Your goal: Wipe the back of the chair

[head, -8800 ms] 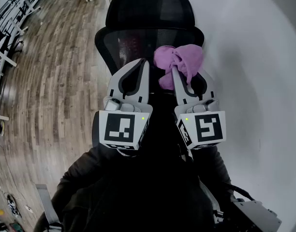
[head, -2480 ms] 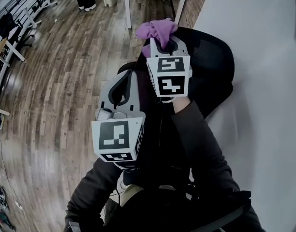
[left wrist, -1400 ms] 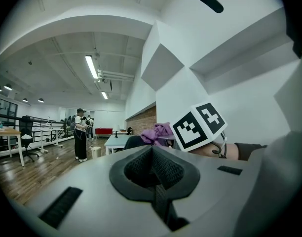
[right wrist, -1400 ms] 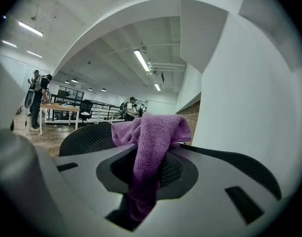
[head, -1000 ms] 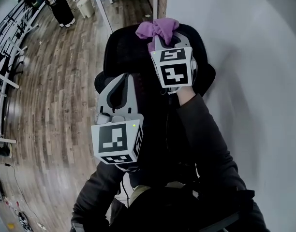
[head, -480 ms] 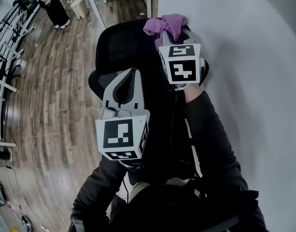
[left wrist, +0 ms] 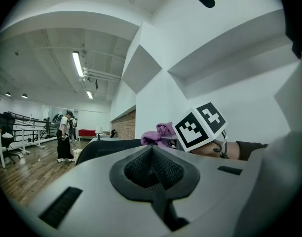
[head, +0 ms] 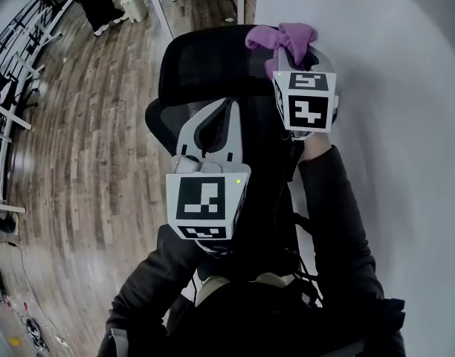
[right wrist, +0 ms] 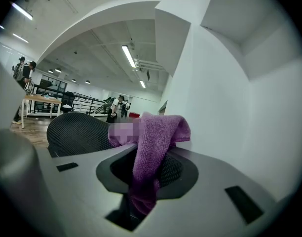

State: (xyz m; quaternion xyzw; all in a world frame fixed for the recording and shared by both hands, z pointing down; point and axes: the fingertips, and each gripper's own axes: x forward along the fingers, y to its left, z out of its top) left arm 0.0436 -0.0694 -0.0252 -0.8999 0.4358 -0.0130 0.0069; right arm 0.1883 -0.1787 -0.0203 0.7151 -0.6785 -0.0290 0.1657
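- Head view: the black mesh chair is standing beside the white wall, headrest uppermost. Its seat is hiding behind the person's dark sleeves. The right tool is holding a purple cloth at the headrest's top right edge. The left tool is hanging before the backrest.
- Left gripper view: the jaws are sitting clenched together, gripping nothing.
- Right gripper view: the jaws are clamping the cloth, which is bunching above them. Whether it is touching the chair is hard to tell.
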